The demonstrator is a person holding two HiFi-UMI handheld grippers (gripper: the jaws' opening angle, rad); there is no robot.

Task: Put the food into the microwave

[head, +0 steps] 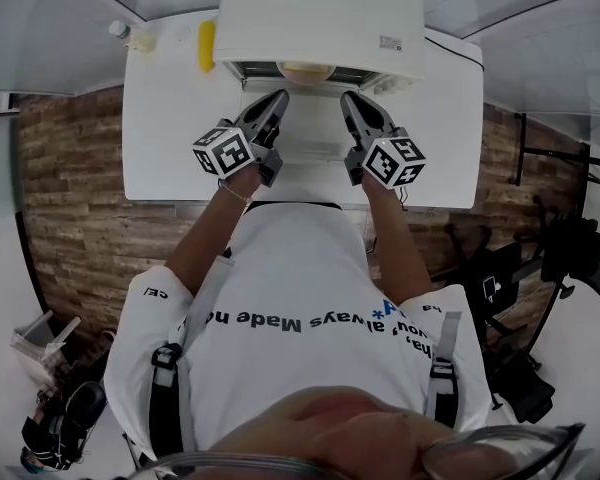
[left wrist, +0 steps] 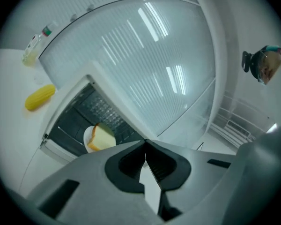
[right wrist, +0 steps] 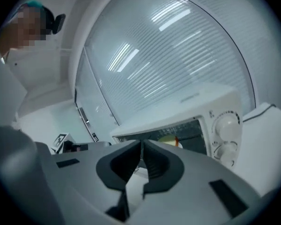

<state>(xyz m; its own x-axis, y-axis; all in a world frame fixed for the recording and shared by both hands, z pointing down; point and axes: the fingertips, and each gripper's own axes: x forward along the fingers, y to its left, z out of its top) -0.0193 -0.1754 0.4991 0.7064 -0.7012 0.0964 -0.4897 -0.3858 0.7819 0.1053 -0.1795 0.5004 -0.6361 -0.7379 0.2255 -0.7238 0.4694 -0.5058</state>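
Food (left wrist: 102, 137) inside the microwave (head: 320, 13), near its open front edge.

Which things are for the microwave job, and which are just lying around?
For the job: microwave, bread on a plate inside it, left gripper, right gripper, perhaps the corn beside it.
Just lying around: bottle at the table's corner.

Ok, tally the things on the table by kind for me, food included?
Food: 2 (bread slice, corn cob)
Plate: 1
Bottle: 1
Microwave: 1
Total: 5
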